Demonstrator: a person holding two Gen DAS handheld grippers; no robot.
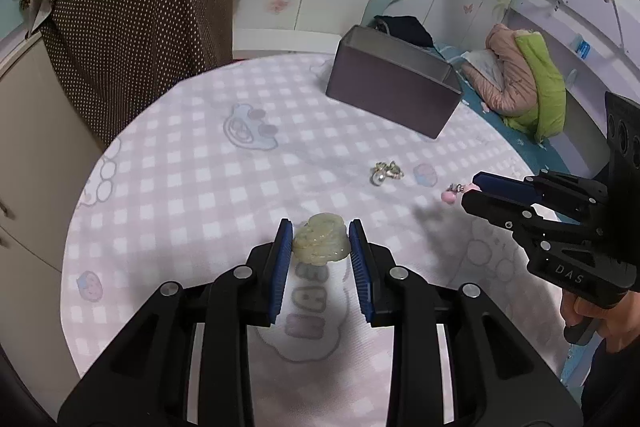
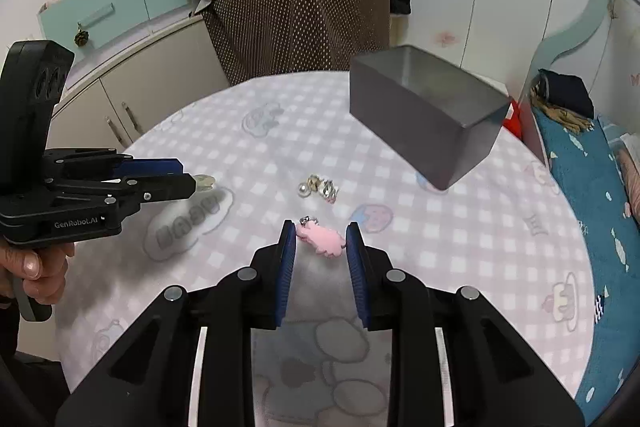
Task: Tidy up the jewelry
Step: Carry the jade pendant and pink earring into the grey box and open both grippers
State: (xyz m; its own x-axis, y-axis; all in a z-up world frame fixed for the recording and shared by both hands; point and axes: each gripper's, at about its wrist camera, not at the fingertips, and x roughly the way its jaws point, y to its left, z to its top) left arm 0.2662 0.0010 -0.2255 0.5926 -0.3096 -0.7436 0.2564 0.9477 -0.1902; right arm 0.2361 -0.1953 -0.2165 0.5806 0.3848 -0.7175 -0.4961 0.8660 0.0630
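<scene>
My left gripper [image 1: 319,233] is shut on a pale green jade pendant [image 1: 320,243], held just above the checked tablecloth; it also shows in the right wrist view [image 2: 204,182]. My right gripper [image 2: 320,237] is shut on a pink charm [image 2: 322,240] with a small metal clasp; the charm also shows in the left wrist view [image 1: 450,195]. A pearl-and-metal jewelry cluster [image 1: 385,173] lies on the cloth between the grippers and the box, and shows in the right wrist view [image 2: 318,187]. An open dark grey box [image 1: 394,83] stands at the far side of the table [image 2: 424,111].
The round table carries a pink-and-white checked cloth [image 1: 192,155]. A brown dotted cloth [image 1: 136,27] drapes over furniture behind the table. A bed with a blue cover [image 2: 592,195] lies to the right. Cabinets [image 2: 132,99] stand at the left.
</scene>
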